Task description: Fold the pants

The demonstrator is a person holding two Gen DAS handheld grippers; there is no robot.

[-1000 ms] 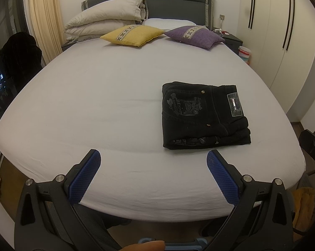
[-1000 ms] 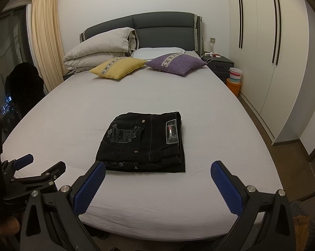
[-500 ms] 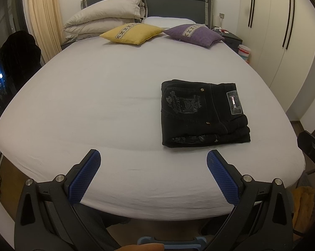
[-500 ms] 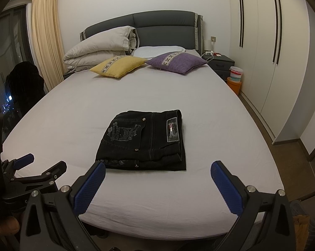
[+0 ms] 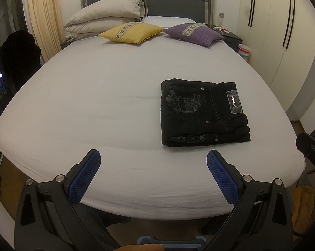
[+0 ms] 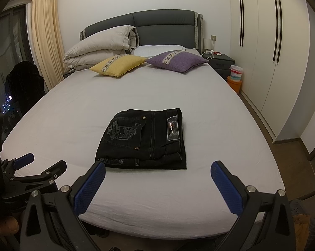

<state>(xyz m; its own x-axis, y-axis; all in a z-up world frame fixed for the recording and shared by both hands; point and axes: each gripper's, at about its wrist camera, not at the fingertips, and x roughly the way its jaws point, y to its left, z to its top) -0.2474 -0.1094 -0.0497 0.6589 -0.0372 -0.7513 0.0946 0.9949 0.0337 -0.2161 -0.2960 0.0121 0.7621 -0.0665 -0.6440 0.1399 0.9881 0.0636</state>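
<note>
The black denim pants (image 6: 144,139), folded into a compact rectangle, lie on the white-sheeted bed (image 6: 178,96). Short of the bed's near edge, the left hand-held gripper (image 5: 153,163) and the right hand-held gripper (image 6: 157,172) both hover with fingers spread apart, holding nothing.

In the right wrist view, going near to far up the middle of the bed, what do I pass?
right gripper with open jaws → folded black pants → bare stretch of white sheet → purple cushion → white pillow → dark grey headboard.
</note>
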